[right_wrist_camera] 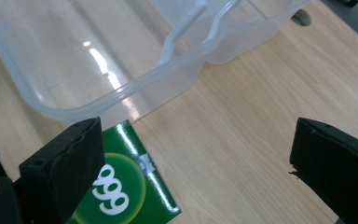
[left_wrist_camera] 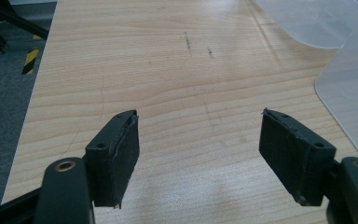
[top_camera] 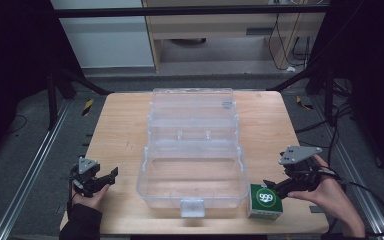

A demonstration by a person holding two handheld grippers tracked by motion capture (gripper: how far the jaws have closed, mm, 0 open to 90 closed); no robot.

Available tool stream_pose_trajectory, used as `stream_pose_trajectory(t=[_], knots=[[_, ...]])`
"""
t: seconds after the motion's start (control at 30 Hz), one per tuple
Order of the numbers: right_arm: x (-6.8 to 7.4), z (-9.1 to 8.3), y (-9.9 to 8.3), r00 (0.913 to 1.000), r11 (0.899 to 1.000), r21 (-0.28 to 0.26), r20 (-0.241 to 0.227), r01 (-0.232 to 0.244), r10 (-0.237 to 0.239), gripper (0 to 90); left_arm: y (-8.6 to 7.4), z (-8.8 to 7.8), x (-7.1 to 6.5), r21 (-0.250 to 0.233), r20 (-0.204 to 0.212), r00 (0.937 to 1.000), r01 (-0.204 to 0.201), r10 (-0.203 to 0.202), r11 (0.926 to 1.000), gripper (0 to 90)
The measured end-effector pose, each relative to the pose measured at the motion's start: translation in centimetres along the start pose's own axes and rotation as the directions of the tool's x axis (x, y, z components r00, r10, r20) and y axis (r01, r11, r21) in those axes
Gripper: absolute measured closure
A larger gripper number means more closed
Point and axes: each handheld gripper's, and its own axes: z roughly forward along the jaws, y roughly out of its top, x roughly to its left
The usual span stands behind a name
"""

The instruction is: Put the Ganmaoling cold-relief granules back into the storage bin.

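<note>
A small green-and-white carton printed "999" is seen standing on the wooden table, near the front edge and just beside the right front corner of a clear plastic storage box whose lid is folded back and open. The right gripper is held right at the carton, its jaws spread wide with nothing between them; in the right gripper view one jaw overlaps the carton's printed green face while the other stands well off over bare wood, so the carton has not yet been bracketed. The left gripper is held low over the table to the left of the clear box, its jaws likewise parted and empty, with only wood grain between them in the left gripper view.

The carton is judged to be light, thin cardboard — stiff enough along its edges, but easily dented across its broad faces if squeezed hard (what it contains cannot be told). Its glossy print may be somewhat slippery against the jaw pads. A hold across two opposite side walls, close to the corners where the board is stiffest, is judged safest, with gentle closing force. Since the carton stands close against the box wall, one jaw would need to be slipped into that narrow gap — or the carton nudged clear first.
</note>
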Motion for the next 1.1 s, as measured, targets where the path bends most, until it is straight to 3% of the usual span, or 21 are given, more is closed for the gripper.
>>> stream_pose_trajectory(t=[0.37, 0.8, 1.1], knots=[[0.9, 0.7, -0.1, 0.9937, 0.993, 0.082, -0.084, 0.081, -0.074, 3.2, 0.0, 0.2, 0.0, 0.007, 0.002, 1.0, -0.002, 0.002, 1.0, 28.1], [2.4, 2.3, -0.7, 0.9753, 0.969, 0.175, -0.165, 0.176, -0.147, 2.5, 0.0, 0.2, 0.0, 0.011, 0.003, 1.0, -0.005, 0.005, 0.9999, 28.1], [3.1, 3.0, -1.1, 0.9634, 0.953, 0.215, -0.21, 0.212, -0.167, 2.3, 0.0, 0.2, 0.0, 0.011, 0.003, 1.0, -0.005, 0.005, 0.9999, 28.2]])
